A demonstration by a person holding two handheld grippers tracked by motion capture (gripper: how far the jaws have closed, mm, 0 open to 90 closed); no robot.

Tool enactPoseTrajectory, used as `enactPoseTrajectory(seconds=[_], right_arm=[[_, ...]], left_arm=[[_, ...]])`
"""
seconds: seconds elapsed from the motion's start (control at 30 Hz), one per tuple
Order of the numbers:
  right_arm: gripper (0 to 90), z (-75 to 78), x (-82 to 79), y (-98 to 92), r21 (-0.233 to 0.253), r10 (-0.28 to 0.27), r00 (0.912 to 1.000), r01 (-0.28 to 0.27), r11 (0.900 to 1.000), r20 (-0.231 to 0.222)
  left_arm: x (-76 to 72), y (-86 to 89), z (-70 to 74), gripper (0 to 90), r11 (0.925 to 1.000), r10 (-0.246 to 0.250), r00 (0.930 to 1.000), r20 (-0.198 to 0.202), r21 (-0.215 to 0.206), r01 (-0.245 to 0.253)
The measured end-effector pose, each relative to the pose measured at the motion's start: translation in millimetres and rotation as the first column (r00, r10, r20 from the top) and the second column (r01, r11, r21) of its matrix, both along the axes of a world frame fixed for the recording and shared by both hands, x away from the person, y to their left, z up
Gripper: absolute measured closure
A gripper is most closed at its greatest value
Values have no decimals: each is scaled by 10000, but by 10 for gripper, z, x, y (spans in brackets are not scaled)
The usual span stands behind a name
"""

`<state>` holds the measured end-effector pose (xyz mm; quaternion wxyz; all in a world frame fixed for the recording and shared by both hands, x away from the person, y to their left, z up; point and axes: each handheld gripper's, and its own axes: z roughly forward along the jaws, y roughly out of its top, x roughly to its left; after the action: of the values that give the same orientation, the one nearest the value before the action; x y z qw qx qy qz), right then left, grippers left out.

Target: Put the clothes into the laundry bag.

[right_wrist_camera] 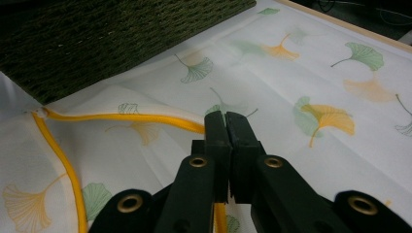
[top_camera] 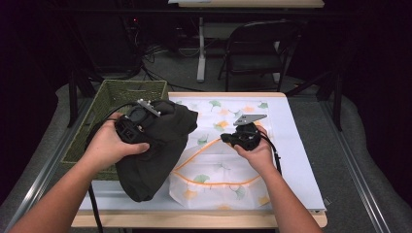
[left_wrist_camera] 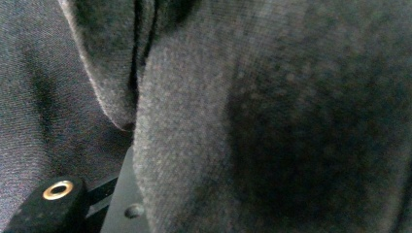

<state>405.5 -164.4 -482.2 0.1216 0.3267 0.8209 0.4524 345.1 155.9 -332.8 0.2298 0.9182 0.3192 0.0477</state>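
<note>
A dark grey garment (top_camera: 155, 155) hangs bunched from my left gripper (top_camera: 163, 119), and its lower end rests on the table. In the left gripper view the garment (left_wrist_camera: 272, 121) covers the jaws, and it appears held between them. A white mesh bag (top_camera: 218, 174) with ginkgo-leaf print and yellow trim lies at the table's middle. My right gripper (top_camera: 225, 139) is shut on the bag's yellow-trimmed edge (right_wrist_camera: 145, 119), which runs in between the closed jaws of the right gripper (right_wrist_camera: 226, 116).
A green woven basket (top_camera: 114, 97) stands at the table's left side, close behind the garment; the basket (right_wrist_camera: 97, 39) rises just past the bag. More leaf-print fabric (top_camera: 228, 109) lies flat at the back. A folding chair (top_camera: 257, 48) stands beyond the white table (top_camera: 301, 160).
</note>
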Motion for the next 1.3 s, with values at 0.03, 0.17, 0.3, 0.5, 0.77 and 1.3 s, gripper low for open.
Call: enactPoseTrajectory(seconds=[0.03,0.17,0.3,0.5,0.77,1.3], right_arm=[[889,1,-1,-1,-5,-9,10000,9,10000,-1],[889,1,0,-7,1,2,10000,-2,10000,-5],[889,-3,2,-9,23,-10,10000,10,10000,-50],[889,-3,3,-10,18,-4,10000,4,10000,-44],[889,-8,11,-14,40,-11,10000,12,10000,-56],[889,-7,12,-23,44,-27,10000,27,10000,-77]], left_arm=[[-3,-5,1,612,10000,-12,10000,-19,-40,12],[-12,-33,2,612,9999,-56,10000,-11,-90,55],[-24,-61,-6,612,9999,-133,9999,-36,-93,132],[-24,-61,-6,612,9999,-133,9999,-36,-93,132],[-54,-150,-19,612,9995,-325,9995,7,-39,325],[-164,-277,32,611,9951,-976,9952,69,-169,977]])
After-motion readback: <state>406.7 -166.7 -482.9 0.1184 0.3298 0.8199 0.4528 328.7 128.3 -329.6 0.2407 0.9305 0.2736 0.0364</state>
